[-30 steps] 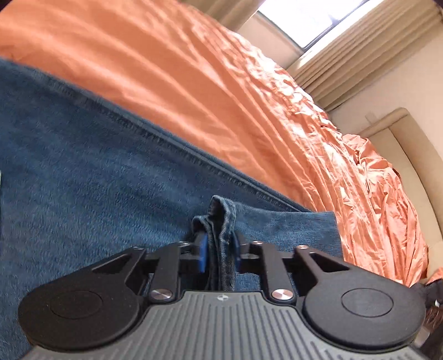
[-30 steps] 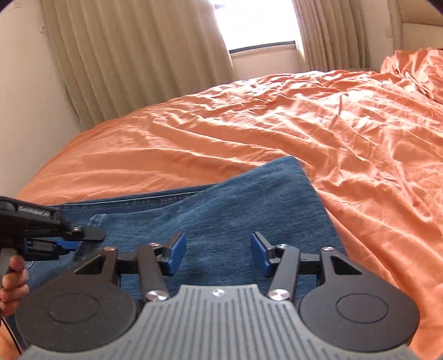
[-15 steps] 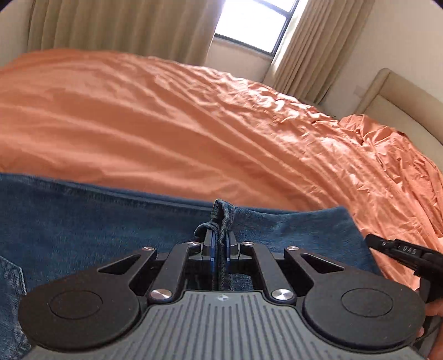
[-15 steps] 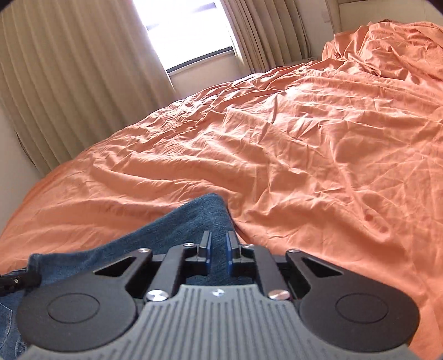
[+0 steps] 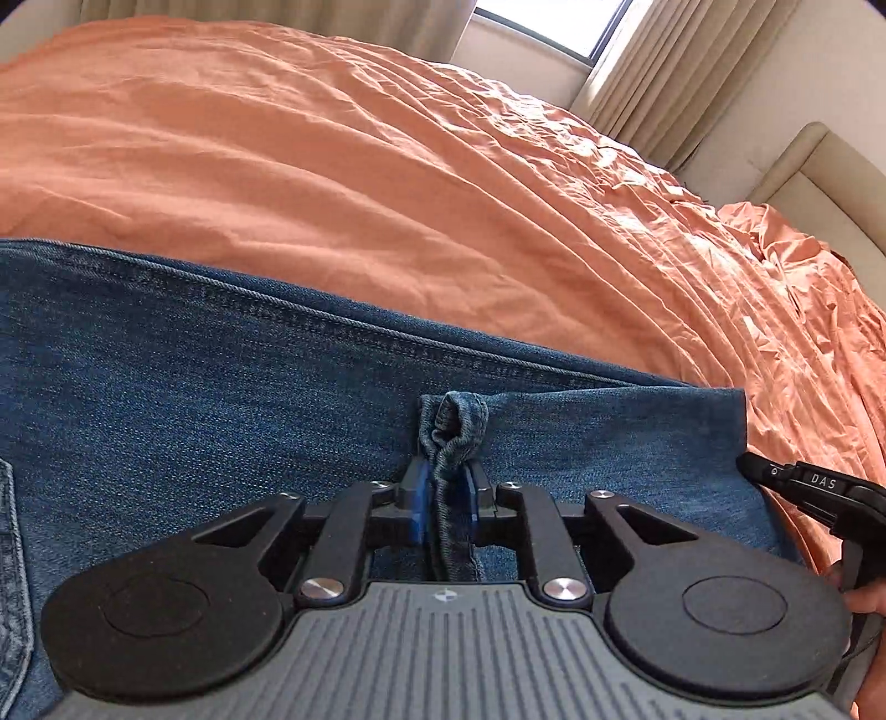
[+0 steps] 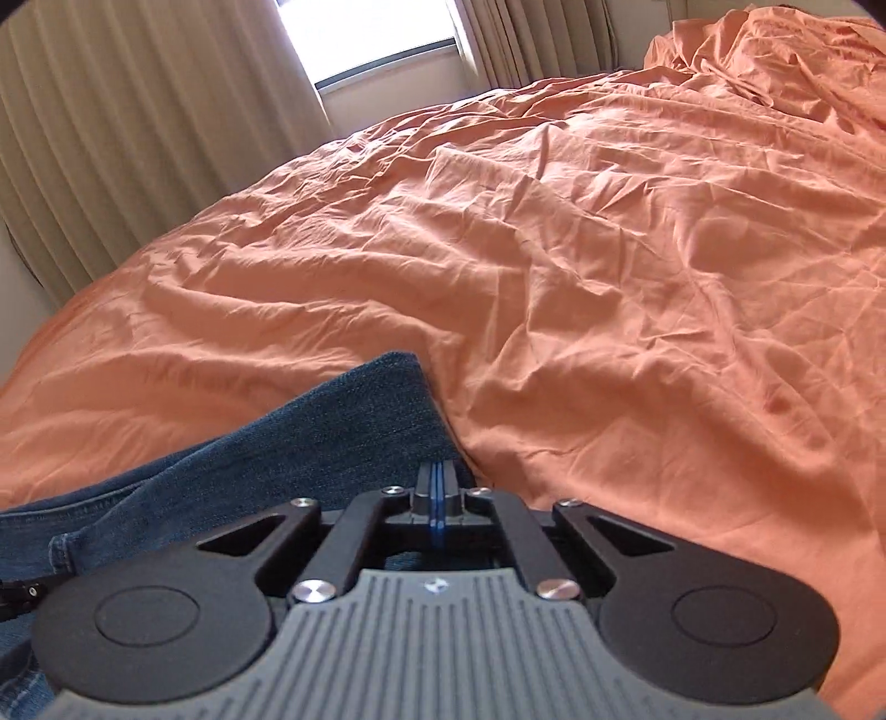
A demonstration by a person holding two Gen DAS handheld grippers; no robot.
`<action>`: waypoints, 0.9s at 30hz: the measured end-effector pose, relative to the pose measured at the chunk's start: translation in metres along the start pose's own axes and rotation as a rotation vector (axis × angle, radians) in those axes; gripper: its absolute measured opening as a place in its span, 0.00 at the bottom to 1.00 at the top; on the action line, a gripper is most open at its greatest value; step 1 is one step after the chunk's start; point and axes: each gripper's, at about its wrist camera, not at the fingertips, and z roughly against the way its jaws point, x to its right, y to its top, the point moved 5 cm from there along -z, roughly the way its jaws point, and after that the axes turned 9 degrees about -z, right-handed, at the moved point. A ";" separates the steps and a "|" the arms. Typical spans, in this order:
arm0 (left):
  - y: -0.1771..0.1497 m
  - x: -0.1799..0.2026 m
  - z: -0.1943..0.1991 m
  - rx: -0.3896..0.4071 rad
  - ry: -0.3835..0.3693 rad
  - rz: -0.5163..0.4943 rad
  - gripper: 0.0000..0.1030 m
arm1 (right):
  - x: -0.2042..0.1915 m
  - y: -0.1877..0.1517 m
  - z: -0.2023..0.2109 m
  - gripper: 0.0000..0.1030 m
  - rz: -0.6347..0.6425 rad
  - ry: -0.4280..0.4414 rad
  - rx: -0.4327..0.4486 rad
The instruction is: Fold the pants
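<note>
While you look along your left gripper [image 5: 444, 501], its blue pads [image 5: 422, 507] are pressed onto a bunched fold of the jeans [image 5: 221, 399], and a small loop of denim pokes up just past the tips. Those jeans lie flat across the near part of the orange bedsheet [image 5: 387, 183], stretching from the left edge of the view to a straight hem on the right. A stitched seam runs along their far edge. At the near right, the black body of your right gripper [image 5: 814, 493] shows beside the hem, with a bit of your hand [image 5: 864, 601] just below it. Beyond the bed stand beige curtains [image 5: 637, 72] around a bright window [image 5: 554, 22], and a pale headboard [image 5: 819, 183] sits at the far right.

From your right wrist camera, the right gripper [image 6: 437, 498] has its blue pads brought fully together, only a thin line between them. You cannot tell from here whether any cloth is caught in that line. The tips sit at the right edge of the jeans [image 6: 332, 443], which spread to the near left over the wrinkled bedsheet [image 6: 609, 277]. A sliver of your left gripper [image 6: 16, 595] peeks in at the left edge. Curtains [image 6: 138, 127] and the window [image 6: 376, 39] fill the far side.
</note>
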 end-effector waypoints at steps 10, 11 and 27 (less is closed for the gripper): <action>-0.035 0.050 0.069 0.070 0.039 -0.118 0.23 | 0.009 -0.027 0.101 0.00 0.125 0.029 0.044; -0.042 0.055 0.073 0.069 0.034 -0.125 0.23 | 0.008 -0.035 0.109 0.00 0.150 0.028 0.041; -0.083 0.048 0.048 -0.028 0.140 -0.136 0.09 | 0.027 -0.093 0.088 0.00 0.314 -0.063 -0.159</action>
